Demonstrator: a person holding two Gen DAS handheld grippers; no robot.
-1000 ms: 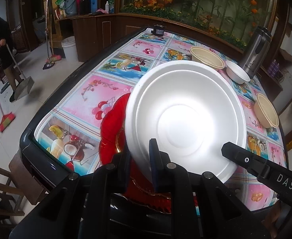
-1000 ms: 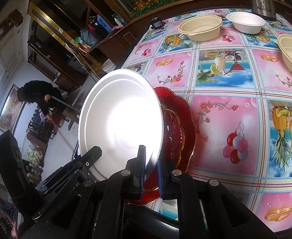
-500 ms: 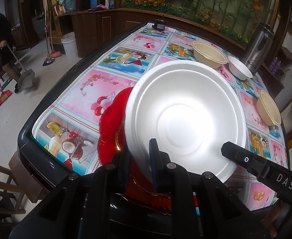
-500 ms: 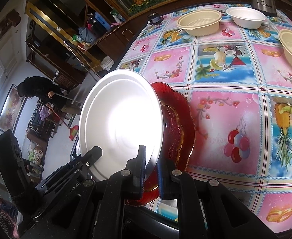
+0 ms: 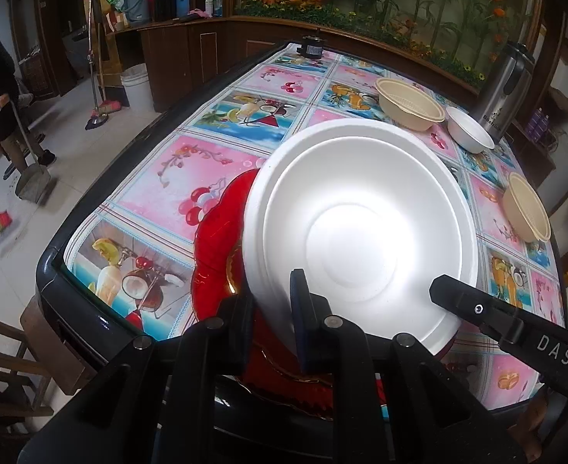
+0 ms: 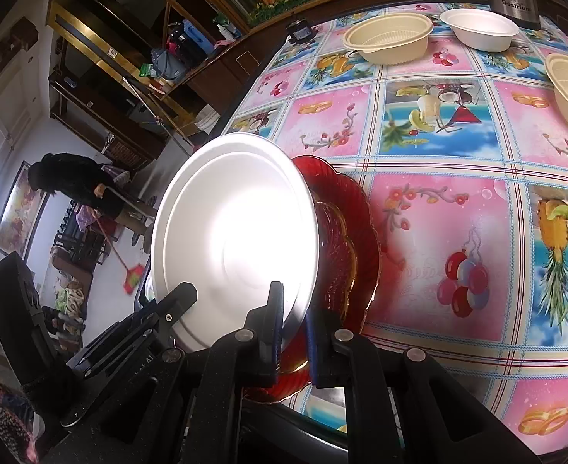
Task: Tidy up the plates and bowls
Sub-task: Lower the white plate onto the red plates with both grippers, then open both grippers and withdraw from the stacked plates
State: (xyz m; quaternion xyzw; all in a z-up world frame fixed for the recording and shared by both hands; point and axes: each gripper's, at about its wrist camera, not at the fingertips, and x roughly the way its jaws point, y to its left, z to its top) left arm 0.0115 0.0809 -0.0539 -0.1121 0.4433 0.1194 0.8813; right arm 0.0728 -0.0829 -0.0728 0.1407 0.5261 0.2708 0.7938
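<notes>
The white plate (image 5: 361, 228) is clamped at its near rim by the left gripper (image 5: 270, 321) and right gripper (image 6: 293, 332), tilted above the red plate (image 6: 346, 239) (on the desk (image 6: 438, 201)).

Matt white foam plate (image 5: 361, 224); glossy, ribbed red glass plate (image 6: 346, 239); shiny printed plastic cloth (image 6: 438, 147) on the bench.
</notes>
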